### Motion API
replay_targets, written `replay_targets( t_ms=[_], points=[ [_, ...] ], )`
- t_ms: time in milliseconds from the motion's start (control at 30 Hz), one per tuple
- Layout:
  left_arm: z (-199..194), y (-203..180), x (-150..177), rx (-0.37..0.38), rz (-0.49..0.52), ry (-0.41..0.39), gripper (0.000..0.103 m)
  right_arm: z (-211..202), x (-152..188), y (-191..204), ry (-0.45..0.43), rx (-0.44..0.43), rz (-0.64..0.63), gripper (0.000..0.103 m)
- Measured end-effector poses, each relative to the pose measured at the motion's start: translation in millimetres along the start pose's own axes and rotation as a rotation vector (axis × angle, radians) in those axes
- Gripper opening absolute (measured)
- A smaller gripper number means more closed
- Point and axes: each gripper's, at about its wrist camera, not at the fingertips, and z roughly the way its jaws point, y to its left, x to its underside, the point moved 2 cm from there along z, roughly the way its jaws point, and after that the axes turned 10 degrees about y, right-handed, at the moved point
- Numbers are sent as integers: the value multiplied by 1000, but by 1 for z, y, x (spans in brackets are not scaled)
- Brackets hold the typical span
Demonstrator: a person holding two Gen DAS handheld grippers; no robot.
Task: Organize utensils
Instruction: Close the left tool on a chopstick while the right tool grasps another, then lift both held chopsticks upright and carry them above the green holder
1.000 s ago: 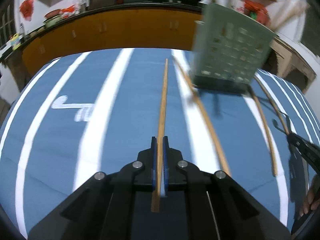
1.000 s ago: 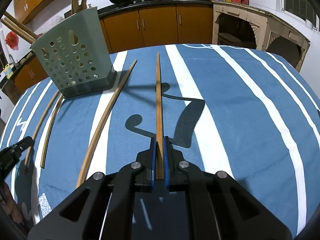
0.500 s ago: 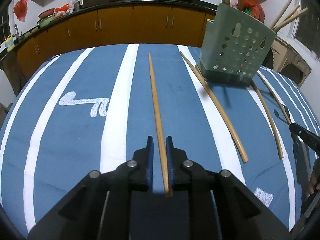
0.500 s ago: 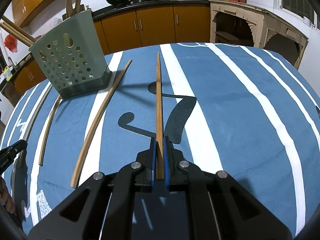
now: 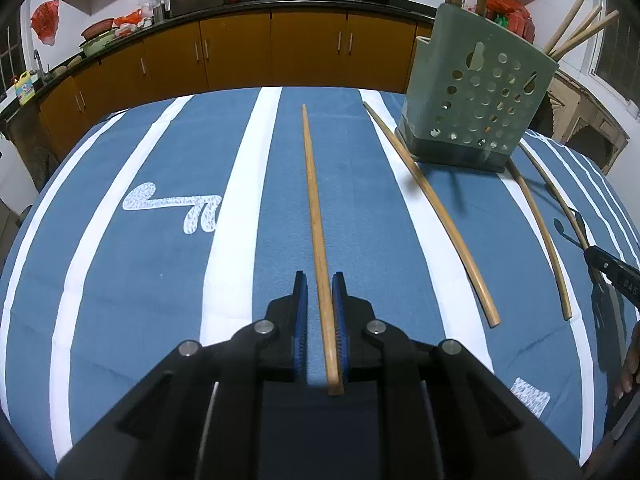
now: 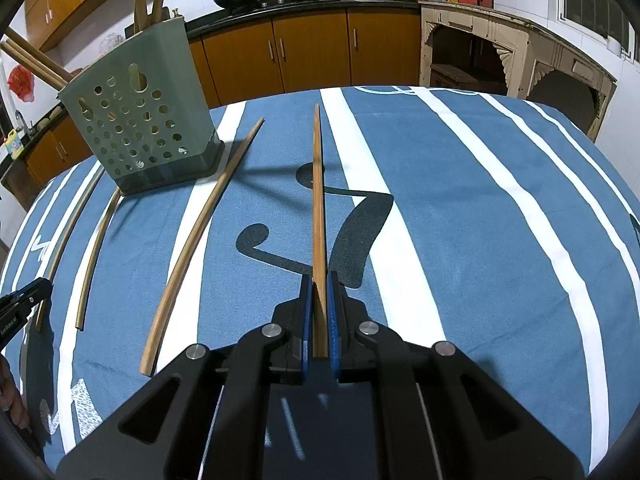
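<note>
A green perforated utensil holder (image 5: 476, 92) stands on the blue striped cloth, with several wooden sticks standing in it; it also shows in the right wrist view (image 6: 140, 120). My left gripper (image 5: 320, 286) is open, its jaws apart around a long wooden chopstick (image 5: 314, 200) that leans against the right pad. My right gripper (image 6: 318, 288) is shut on another long wooden chopstick (image 6: 318, 200), held level above the cloth and casting a shadow. Three more wooden sticks lie on the cloth by the holder: a thick one (image 6: 196, 232) and two thin ones (image 6: 96, 248).
The table is covered by a blue cloth with white stripes (image 5: 232, 220). Orange kitchen cabinets (image 5: 304, 52) with pans on the counter run behind it. The tip of each gripper shows at the edge of the other's view (image 5: 612, 272).
My left gripper has opened: its jaws were shut on the chopstick and now stand apart around it. My right gripper has stayed shut on its chopstick and drawn slightly back.
</note>
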Motion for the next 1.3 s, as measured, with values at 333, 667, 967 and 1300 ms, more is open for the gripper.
replay_targets(
  t_ms=[333,667,967,1300],
  points=[
    [0,-1,0,-9,4,0,15,0,1,0,0,1,0,9],
    [-1,-2,4,-18,-5,0,15,0,1,0,0,-2,1,9],
    [-3,1,6,1,-11,1,8,-3,2,-1,-10,-31,2,8],
    [-52,-1,10,18,24,-91,8,-62,-1,-1,-205,-27,-29,8]
  ],
)
